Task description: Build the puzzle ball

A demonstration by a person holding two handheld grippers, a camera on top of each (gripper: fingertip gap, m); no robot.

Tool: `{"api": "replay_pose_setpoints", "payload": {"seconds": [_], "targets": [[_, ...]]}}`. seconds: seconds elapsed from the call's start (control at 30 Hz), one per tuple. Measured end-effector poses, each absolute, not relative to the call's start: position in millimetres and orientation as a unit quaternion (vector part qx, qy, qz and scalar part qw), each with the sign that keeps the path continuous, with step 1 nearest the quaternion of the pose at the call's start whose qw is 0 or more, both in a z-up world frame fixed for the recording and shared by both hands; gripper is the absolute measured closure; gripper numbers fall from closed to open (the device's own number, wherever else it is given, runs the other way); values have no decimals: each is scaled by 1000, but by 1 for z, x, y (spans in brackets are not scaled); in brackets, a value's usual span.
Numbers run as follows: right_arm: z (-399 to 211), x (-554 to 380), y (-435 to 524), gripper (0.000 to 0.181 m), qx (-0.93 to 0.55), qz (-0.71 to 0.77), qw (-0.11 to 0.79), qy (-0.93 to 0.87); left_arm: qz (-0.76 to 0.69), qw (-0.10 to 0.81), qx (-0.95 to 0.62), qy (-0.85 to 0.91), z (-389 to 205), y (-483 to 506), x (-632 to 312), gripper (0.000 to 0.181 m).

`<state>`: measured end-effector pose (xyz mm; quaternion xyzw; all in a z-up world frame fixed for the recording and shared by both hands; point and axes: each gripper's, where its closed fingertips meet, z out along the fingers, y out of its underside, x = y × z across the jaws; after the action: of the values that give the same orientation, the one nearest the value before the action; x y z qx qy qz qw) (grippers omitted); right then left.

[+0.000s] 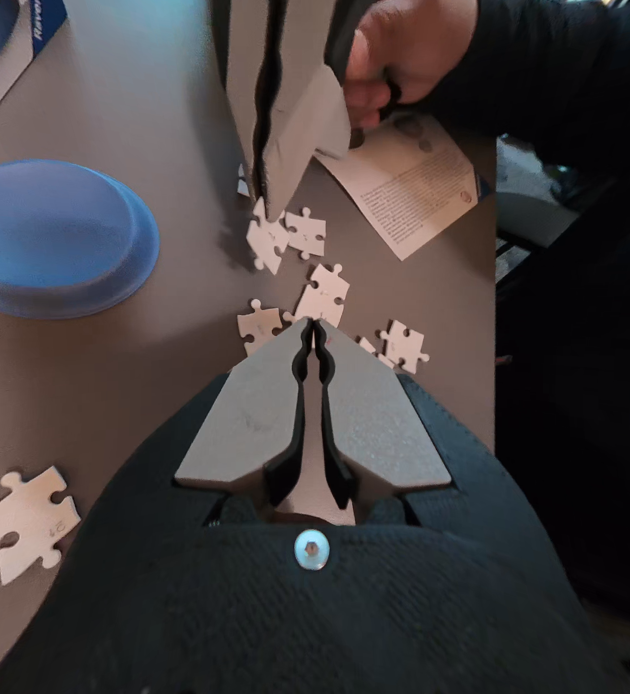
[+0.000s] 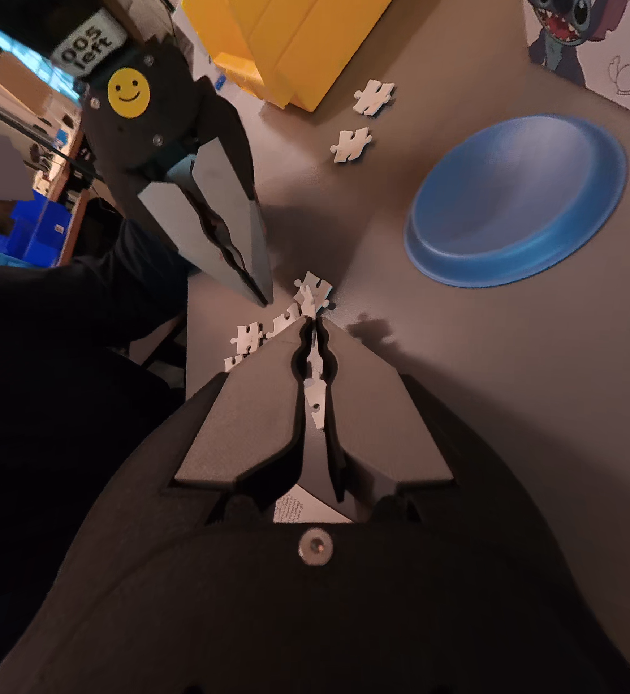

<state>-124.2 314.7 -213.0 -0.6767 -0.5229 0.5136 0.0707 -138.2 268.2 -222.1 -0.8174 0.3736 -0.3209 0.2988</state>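
White puzzle pieces [image 1: 324, 296] loose beside blue dish [image 1: 54, 240]; no ball yet. Left gripper [image 1: 312, 323] fingers together, empty; right gripper [image 2: 311, 321] maybe pinching one.

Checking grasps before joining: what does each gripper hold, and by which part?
The right gripper pinches a puzzle piece by one edge. The left gripper is shut and appears to hold nothing.

Matt grey table [image 1: 126, 394], smooth blue plastic dish [image 1: 50, 240], matt white pieces [image 1: 30, 524].
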Motion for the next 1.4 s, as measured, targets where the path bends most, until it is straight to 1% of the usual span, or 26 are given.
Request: {"api": "replay_pose_setpoints", "payload": {"seconds": [0.17, 0.67, 0.9, 1.27, 1.4], "targets": [[-218, -127, 309, 181, -680, 509, 61, -524, -278, 262, -824, 419, -245, 258, -131, 181], [-231, -135, 293, 181, -681, 496, 35, -537, -252, 292, -810, 442, -245, 263, -118, 181], [-218, -128, 309, 181, -681, 500, 56, -532, -215, 307, -805, 459, -245, 267, -128, 181], [-218, -128, 308, 181, -691, 497, 65, -521, -238, 293, -804, 459, -245, 261, -122, 181], [-220, -127, 311, 181, -694, 498, 62, -517, -218, 297, -808, 460, -243, 261, -126, 181]]}}
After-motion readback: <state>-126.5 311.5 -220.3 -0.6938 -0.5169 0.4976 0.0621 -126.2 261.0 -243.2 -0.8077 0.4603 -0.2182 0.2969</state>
